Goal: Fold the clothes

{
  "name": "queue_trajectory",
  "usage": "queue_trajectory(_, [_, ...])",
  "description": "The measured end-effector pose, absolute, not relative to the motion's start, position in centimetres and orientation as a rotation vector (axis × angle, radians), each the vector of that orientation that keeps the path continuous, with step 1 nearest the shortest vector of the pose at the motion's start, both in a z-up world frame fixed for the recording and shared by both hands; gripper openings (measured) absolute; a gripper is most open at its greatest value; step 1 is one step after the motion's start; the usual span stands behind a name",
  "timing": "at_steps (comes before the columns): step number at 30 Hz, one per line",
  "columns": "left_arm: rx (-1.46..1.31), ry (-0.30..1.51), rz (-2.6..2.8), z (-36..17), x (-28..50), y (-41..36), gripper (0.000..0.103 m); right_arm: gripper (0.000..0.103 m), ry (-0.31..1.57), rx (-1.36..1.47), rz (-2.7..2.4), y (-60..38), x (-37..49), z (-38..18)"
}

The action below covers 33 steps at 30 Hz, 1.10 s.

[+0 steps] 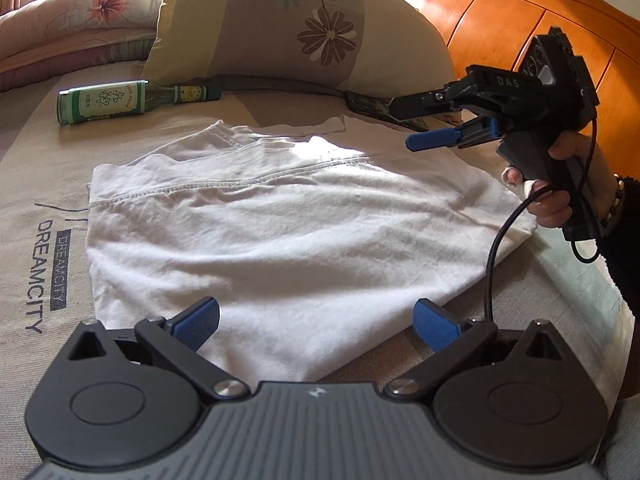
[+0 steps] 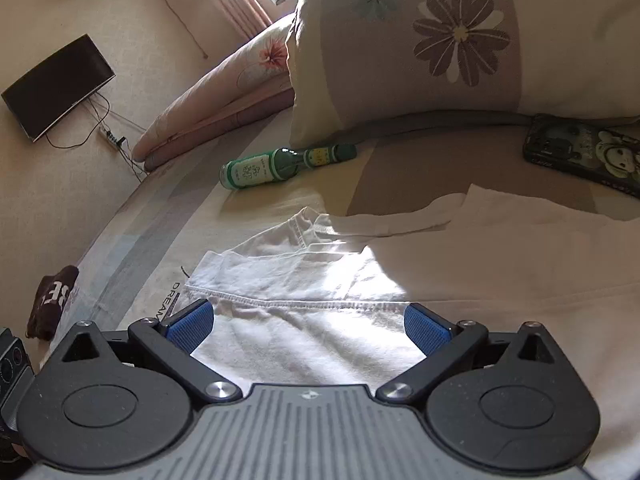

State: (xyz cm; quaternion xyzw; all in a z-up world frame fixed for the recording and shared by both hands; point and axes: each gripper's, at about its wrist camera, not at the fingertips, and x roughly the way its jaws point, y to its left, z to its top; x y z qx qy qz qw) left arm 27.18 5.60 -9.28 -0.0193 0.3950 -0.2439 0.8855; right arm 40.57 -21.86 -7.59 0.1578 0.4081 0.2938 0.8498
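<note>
While both tools hang over the bed, the scene reads as follows.

Garment: a white T-shirt (image 1: 280, 216) lies partly folded on the bedsheet (image 1: 36, 184), filling the centre of the left wrist view; a stitched hem runs across its upper left part and a patch of sunlight falls near its top edge.
Left gripper (image 1: 316, 326): at the bottom centre of its own view, blue pads spread wide, nothing between them; it sits above the shirt's near edge, contact not discernible.
Right gripper (image 2: 308, 326): bottom centre of its own view, pads likewise wide apart and empty, over the hemmed fold of the shirt. In the left wrist view it appears at the upper right, held by a hand (image 1: 560, 196) with a dark sleeve, above the shirt's right side.
Bottle (image 1: 120, 100): green glass, lying on its side at the upper left, well apart from the shirt.
Pillow (image 1: 288, 28): flowered, upright behind the shirt, top centre.
Phone (image 2: 588, 152): in a cartoon case, right of frame in the right wrist view, beside the pillow's base.
Headboard (image 1: 520, 20): orange wood, upper right.
Television (image 2: 56, 84): dark screen on the wall, upper left of the right wrist view.
</note>
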Motion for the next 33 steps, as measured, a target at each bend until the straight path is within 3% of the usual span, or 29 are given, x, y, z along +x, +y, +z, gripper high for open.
queue_trajectory(4, [-0.042,0.849,-0.497,-10.1,27.3,5.9,0.102,0.103,0.885,0.187,0.535,-21.1,41.5,-10.2])
queue_trajectory(13, [-0.108,0.781,-0.54,-8.0,29.3,7.3,0.102,0.103,0.797,0.224,0.312,-27.4,41.1,-9.1])
queue_trajectory(26, [-0.219,0.838,-0.498,-10.2,40.7,5.3,0.102,0.103,0.823,0.222,0.442,-30.5,35.4,-10.4])
queue_trajectory(33, [-0.191,0.806,-0.537,-8.9,37.4,4.8,0.102,0.103,0.801,0.335,0.413,-33.3,35.2,-8.9])
